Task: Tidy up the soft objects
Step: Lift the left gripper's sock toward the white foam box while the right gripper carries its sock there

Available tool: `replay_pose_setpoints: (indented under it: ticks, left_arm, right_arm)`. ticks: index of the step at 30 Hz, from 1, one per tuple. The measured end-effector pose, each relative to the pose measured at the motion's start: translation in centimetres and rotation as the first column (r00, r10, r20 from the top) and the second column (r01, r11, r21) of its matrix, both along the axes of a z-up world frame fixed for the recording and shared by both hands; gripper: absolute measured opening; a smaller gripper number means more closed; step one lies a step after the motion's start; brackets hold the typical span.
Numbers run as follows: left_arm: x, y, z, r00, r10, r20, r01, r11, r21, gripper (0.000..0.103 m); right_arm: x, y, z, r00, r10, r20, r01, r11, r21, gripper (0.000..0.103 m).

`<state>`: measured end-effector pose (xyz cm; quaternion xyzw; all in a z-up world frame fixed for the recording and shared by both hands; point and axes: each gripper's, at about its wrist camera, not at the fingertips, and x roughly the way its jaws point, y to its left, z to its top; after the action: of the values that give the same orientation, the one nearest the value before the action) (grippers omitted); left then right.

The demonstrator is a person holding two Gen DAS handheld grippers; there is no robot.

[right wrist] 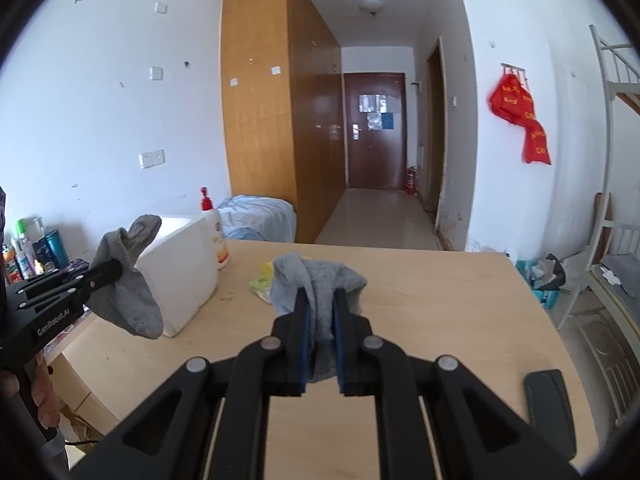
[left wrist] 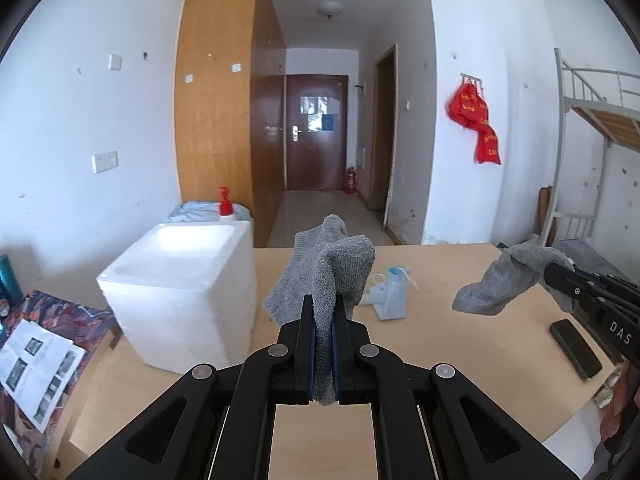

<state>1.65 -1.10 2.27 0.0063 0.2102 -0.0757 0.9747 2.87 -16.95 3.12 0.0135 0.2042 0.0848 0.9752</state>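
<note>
My left gripper (left wrist: 323, 304) is shut on a grey sock (left wrist: 332, 268), held above the wooden table (left wrist: 440, 360); the sock folds over the fingertips. It shows from the side in the right wrist view (right wrist: 120, 296), in front of the foam box. My right gripper (right wrist: 320, 300) is shut on a second grey sock (right wrist: 320, 280), also held above the table. In the left wrist view that sock (left wrist: 508, 284) hangs from the right gripper (left wrist: 554, 274) at the right. The two socks are apart.
A white foam box (left wrist: 180, 288) stands at the table's left. A white and blue plastic item (left wrist: 390, 292) lies mid-table, a yellow-green packet (right wrist: 262, 278) too. A dark phone (left wrist: 576, 348) lies at the right edge. A pump bottle (right wrist: 216, 236) stands behind the box.
</note>
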Motion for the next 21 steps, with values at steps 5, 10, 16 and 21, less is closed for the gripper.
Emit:
replay_pose_setpoints:
  ticks: [5, 10, 16, 21]
  left_arm:
    - [-0.7, 1.8, 0.5, 0.998, 0.062, 0.016, -0.062, 0.998, 0.012, 0.006]
    - [-1.4, 4.3, 0.7, 0.990, 0.142, 0.016, -0.143, 0.990, 0.011, 0.006]
    - [-2.3, 7.1, 0.6, 0.972, 0.234, 0.017, -0.235, 0.972, 0.014, 0.006]
    - [-2.7, 8.5, 0.6, 0.957, 0.289, 0.014, -0.290, 0.957, 0.031, 0.006]
  right_arm:
    - [0.4, 1.9, 0.1, 0.997, 0.081, 0.007, -0.081, 0.997, 0.007, 0.013]
    - [1.0, 4.3, 0.2, 0.984, 0.176, 0.009, -0.176, 0.984, 0.011, 0.013]
    - [1.5, 7.3, 0.7, 0.958, 0.287, 0.020, -0.287, 0.958, 0.019, 0.013]
    - [2.0, 9.5, 1.1, 0.936, 0.351, 0.027, -0.351, 0.936, 0.017, 0.013]
